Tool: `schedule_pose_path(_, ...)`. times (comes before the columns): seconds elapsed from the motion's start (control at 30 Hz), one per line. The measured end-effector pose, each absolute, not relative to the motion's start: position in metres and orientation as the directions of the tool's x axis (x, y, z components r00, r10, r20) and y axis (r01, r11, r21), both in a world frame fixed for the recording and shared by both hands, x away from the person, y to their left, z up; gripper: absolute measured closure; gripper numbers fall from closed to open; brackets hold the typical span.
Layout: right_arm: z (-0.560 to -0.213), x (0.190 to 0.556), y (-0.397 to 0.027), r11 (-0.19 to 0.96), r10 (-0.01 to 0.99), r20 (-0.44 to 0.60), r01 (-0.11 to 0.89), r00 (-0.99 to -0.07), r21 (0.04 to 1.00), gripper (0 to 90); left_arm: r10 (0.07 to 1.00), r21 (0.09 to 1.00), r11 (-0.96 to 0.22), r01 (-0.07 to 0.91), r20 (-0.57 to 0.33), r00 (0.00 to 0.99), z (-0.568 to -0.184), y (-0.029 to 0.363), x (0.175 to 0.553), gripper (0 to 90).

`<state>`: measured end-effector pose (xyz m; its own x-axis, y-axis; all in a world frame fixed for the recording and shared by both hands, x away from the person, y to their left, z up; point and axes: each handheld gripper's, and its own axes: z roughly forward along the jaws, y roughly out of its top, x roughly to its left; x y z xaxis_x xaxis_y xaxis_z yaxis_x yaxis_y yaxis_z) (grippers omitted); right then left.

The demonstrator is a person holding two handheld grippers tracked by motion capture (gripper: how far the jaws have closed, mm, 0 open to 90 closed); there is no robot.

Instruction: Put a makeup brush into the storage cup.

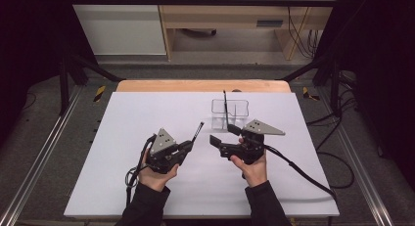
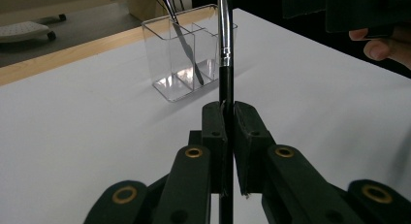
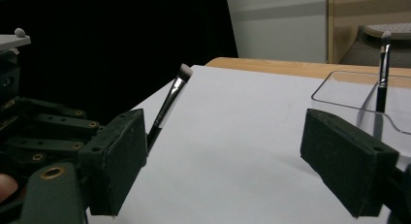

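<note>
- A white rectangular table sheet (image 1: 147, 138) spreads across the wooden-edged bench, with both of the person's hands entering from the near side.
- A clear plastic compartmented organiser (image 1: 230, 113) stands on the sheet beyond the hands, closer to the right hand; one dark brush (image 1: 225, 108) already stands upright in it, leaning slightly.
- The left gripper (image 1: 188, 146) is clenched on a slim black-handled makeup brush with a silver ferrule (image 1: 197, 131). Its jaws pinch the handle low down, as the left gripper view shows (image 2: 226, 88).
- The right gripper (image 1: 222, 136) is held just short of the organiser with its jaws spread wide and nothing between the pads; in the right gripper view they frame bare sheet.
- The held brush's long axis rises up and away from the left gripper, slanting toward the organiser, which lies ahead and to the right of its tip. The pale bristle head (image 3: 184, 71) points upward.
- The left hand carries the brush, so the coming move probably turns on swinging that axis upright over an open compartment, though which compartment is free is hard to judge from here.
</note>
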<state>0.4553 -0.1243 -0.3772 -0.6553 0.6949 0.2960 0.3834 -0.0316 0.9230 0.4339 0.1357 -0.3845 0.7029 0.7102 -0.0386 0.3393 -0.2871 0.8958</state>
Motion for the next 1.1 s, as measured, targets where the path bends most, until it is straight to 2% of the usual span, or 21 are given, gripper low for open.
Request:
schedule_pose_path(0.73, -0.387, 0.461, -0.115, -0.084, 0.664, 0.363, 0.417, -0.654, 0.905, 25.4, 0.698, 0.905, -0.270, 0.329, -0.052, 0.714, -0.388, 0.116, 0.436, 83.6)
schedule_pose_path(1.1, -0.390, 0.464, -0.112, -0.107, 0.654, 0.407, 0.454, -0.638, 0.885, 34.3, 0.696, 0.906, -0.267, 0.329, -0.055, 0.716, -0.389, 0.107, 0.435, 83.6)
